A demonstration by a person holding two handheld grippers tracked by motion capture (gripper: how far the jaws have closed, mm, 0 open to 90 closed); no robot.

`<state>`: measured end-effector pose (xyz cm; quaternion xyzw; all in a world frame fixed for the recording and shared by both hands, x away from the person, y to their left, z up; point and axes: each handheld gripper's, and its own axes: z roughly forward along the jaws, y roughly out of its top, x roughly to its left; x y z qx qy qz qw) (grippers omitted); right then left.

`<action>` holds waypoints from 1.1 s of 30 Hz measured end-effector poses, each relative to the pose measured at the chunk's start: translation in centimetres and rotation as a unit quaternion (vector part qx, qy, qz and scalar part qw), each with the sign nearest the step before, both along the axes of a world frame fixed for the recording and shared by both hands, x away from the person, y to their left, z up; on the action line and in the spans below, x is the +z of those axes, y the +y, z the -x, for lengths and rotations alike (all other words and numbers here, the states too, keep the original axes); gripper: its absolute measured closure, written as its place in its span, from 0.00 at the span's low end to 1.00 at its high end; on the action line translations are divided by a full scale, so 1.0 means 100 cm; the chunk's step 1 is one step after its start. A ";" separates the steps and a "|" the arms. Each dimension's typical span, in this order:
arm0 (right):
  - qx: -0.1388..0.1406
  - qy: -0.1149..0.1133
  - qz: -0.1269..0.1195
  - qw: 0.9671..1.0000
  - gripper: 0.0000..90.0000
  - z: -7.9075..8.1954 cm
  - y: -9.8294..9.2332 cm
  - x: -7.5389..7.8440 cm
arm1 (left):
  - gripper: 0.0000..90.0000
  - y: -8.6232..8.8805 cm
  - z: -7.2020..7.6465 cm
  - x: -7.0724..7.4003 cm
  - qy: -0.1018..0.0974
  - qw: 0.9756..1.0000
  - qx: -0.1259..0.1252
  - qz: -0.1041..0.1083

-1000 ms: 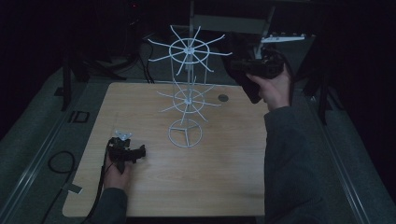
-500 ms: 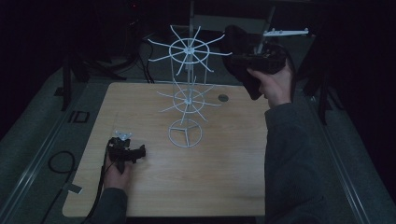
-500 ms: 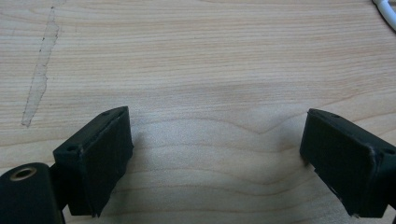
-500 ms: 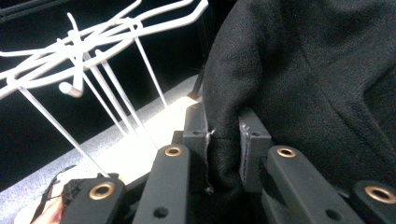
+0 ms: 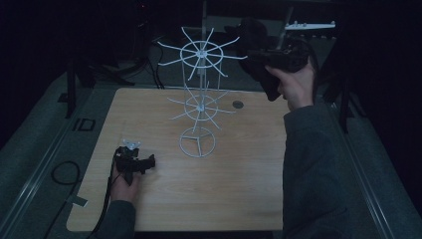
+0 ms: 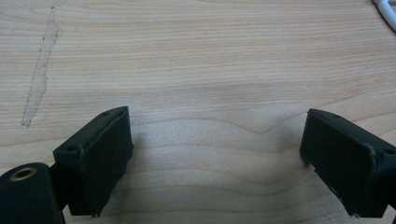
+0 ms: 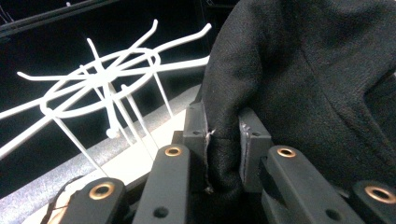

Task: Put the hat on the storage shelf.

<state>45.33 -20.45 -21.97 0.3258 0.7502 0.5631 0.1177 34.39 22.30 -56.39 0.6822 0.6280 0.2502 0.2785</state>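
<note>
Right tool (image 7: 223,140): pinching black cloth (image 7: 317,74) beside white wire rack (image 5: 200,94).
Left tool (image 6: 215,158): spread, low over tabletop (image 6: 210,60).

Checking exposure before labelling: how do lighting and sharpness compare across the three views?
High view: dim, surroundings near black, yet the white wire rack and table stay readable. Left gripper view: bright, even, sharp wood grain with soft shadows by the jaws. Right gripper view: black cloth shows little detail against a dark background; rack arms bright.
</note>
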 end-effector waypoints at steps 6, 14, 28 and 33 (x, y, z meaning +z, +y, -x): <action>0.001 -0.013 -0.007 1.000 0.86 0.004 0.000 0.013 | 0.11 0.000 0.000 0.000 0.000 1.000 0.001 0.000; 0.016 -0.022 0.002 1.000 0.85 0.006 0.010 0.019 | 0.11 0.000 0.000 0.000 0.000 1.000 -0.001 0.000; 0.037 -0.014 -0.004 0.999 0.85 0.003 0.021 0.012 | 0.11 0.000 0.000 0.000 0.001 1.000 -0.001 -0.001; 0.048 -0.010 0.000 0.999 0.84 0.002 0.023 0.009 | 0.11 0.000 0.000 0.000 0.000 1.000 0.000 0.000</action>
